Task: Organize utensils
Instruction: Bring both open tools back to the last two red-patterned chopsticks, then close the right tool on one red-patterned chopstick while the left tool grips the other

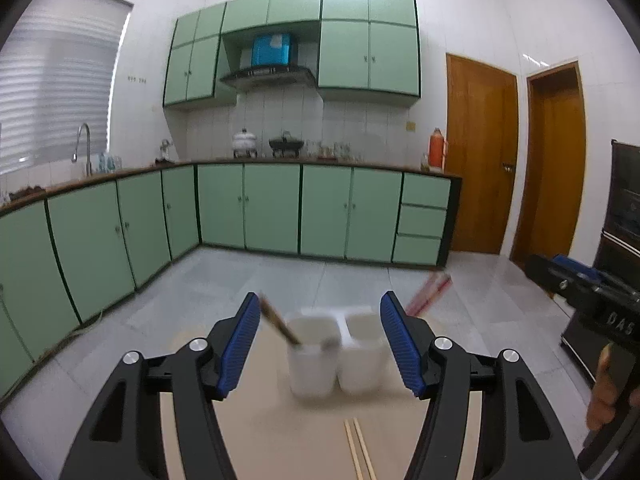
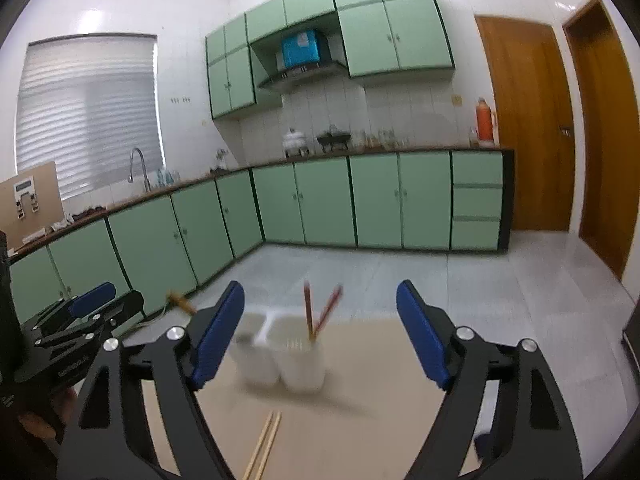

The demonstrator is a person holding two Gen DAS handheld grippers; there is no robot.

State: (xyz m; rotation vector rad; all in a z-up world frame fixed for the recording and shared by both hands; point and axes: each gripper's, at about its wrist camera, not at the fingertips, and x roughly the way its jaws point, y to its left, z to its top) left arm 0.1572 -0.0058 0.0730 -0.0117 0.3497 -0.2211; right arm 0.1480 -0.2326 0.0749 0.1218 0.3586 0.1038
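Here, a kitchen with pale green cabinets (image 1: 272, 208) fills the background in both wrist views, running along two walls under a dark countertop, with matching wall cabinets above and wooden doors (image 1: 480, 152) to the right. A grey tiled floor (image 1: 280, 276) stretches toward the viewer.

Nearest the cameras is a light tan table (image 1: 280, 432), on which everything else sits.

The left gripper (image 1: 320, 344) has black arms and blue ribbed pads. Its jaws stand wide apart, with nothing pressed between them. The right gripper (image 2: 320, 336) looks the same and is also spread wide and holds nothing. Each gripper also appears at the edge of the other's view, held by a hand (image 1: 604, 400).

Just ahead of both grippers, near the far edge of the table, stands a white two-compartment holder (image 1: 336, 352), blurred in both views. In its left compartment a brown-handled utensil (image 1: 280, 324) leans to the left. In its right compartment two reddish chopsticks (image 2: 320, 312) stand upright and splay into a V.

Closer to the cameras, a pair of pale wooden chopsticks (image 1: 360, 452) lies flat on the table, side by side, apart from the holder and below the open jaws.
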